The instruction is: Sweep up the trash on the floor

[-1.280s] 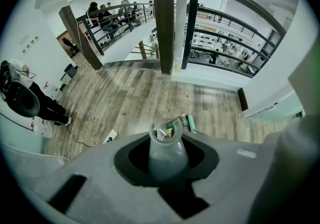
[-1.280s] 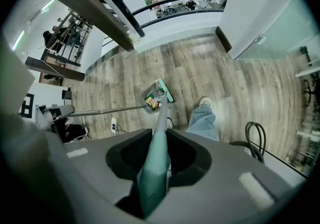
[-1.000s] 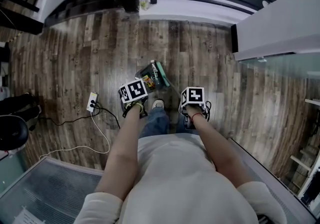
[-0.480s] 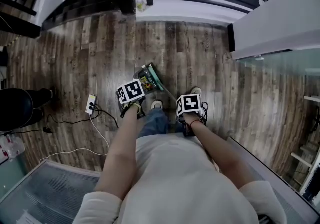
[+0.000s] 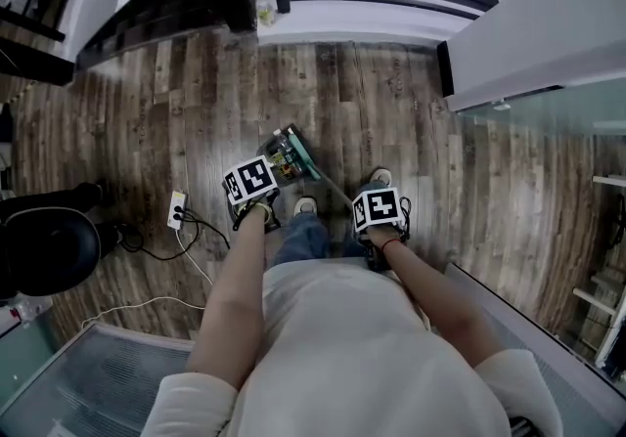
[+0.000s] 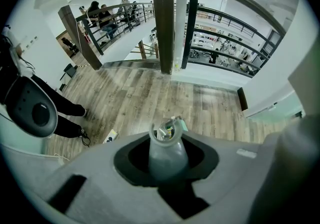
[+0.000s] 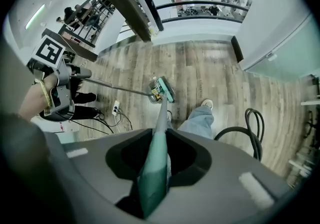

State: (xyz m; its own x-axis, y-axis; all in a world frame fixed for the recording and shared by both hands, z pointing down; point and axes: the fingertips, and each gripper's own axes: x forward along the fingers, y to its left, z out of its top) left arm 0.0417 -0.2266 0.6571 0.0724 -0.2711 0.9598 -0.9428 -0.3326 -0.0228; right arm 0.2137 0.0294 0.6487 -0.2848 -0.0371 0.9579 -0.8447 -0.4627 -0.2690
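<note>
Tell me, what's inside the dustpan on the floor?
Colourful trash scraps lie in the dustpan. The broom sits at its edge; what lies deeper under the scraps cannot be seen.

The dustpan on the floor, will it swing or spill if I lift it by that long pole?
Likely light for its size: the dustpan holds only a little trash. Sitting at the end of a thin long pole clamped in the left gripper, it may swing or tilt when raised, and the loose trash could slide out.

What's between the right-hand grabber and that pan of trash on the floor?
The green broom handle, clamped in the right gripper, runs down to the dustpan; the right gripper view shows it.
</note>
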